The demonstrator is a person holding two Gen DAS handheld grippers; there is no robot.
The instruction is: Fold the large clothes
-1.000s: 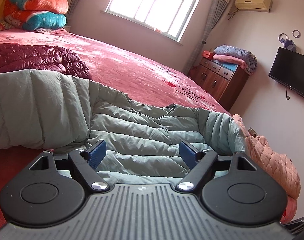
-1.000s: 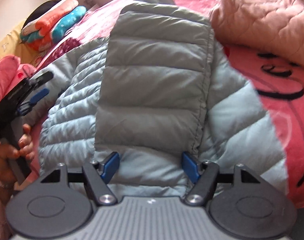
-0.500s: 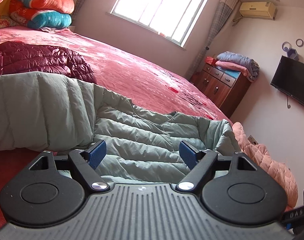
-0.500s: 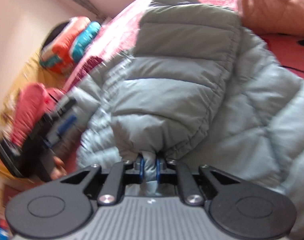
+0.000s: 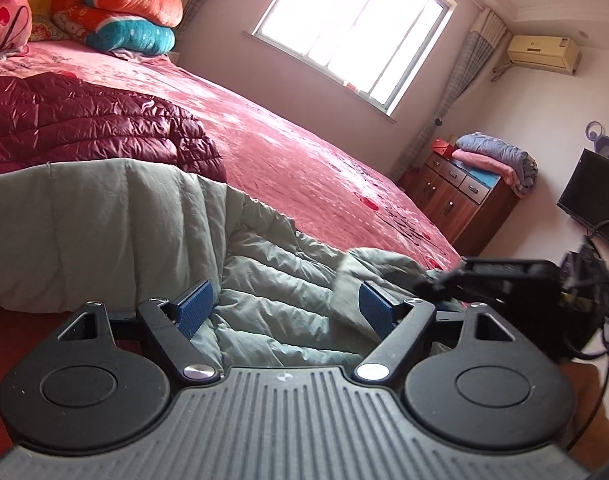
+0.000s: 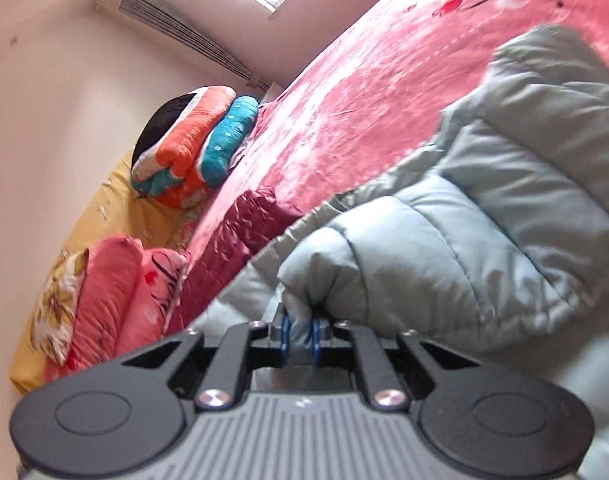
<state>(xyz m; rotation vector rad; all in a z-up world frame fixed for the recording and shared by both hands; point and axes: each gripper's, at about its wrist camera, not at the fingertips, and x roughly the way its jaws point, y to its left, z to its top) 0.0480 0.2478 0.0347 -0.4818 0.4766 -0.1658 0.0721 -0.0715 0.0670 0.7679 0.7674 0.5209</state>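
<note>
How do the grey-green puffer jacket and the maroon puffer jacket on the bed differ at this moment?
The grey-green puffer jacket is pale and matte; the maroon puffer jacket is dark and glossy. The right gripper is shut on a fold of the grey-green jacket; no gripper touches the maroon jacket. The grey-green jacket lies nearest the grippers, under the open left gripper; the maroon jacket lies behind it, towards the pillows. Both are quilted and rest on the pink bedspread.
</note>
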